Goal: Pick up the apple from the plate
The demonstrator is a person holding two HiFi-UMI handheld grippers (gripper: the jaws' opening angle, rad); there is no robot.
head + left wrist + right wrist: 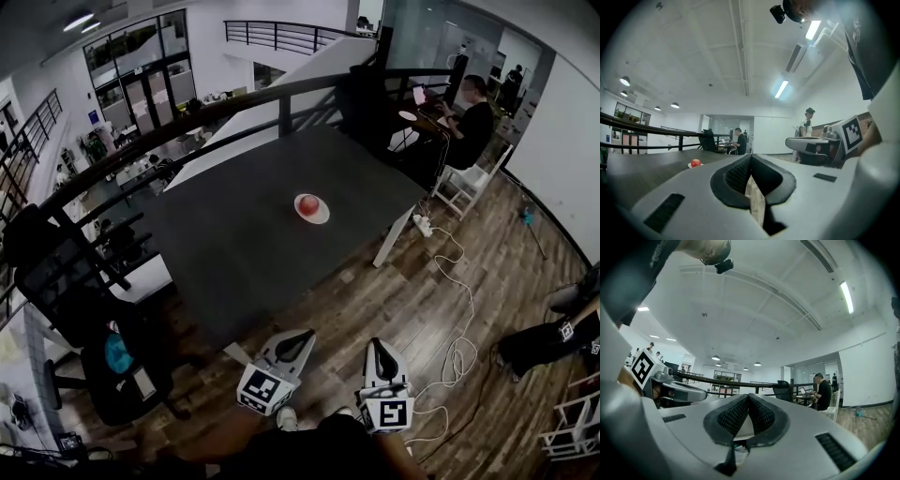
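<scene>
A dark table stands on a wooden floor beside a black railing, on an upper level that looks over a bright open hall. On the table's far right part lies a white plate, and the red apple sits in the middle of it. It is the only thing in the plate, and nothing else shows on the tabletop. In the left gripper view the apple appears small and far off, left of the jaws, on the plate.

Both grippers hang at the near edge of the table, well apart from the plate, with only bare tabletop between them and it. The left gripper has its jaws pressed together with nothing between the pads. The right gripper is closed the same way, its pads meeting at the tip and gripping nothing.

A black office chair stands off the table's left end. Past the far right corner a person sits on a white chair at a small desk. A white cable snakes over the floor from a power strip near the table's white leg.
</scene>
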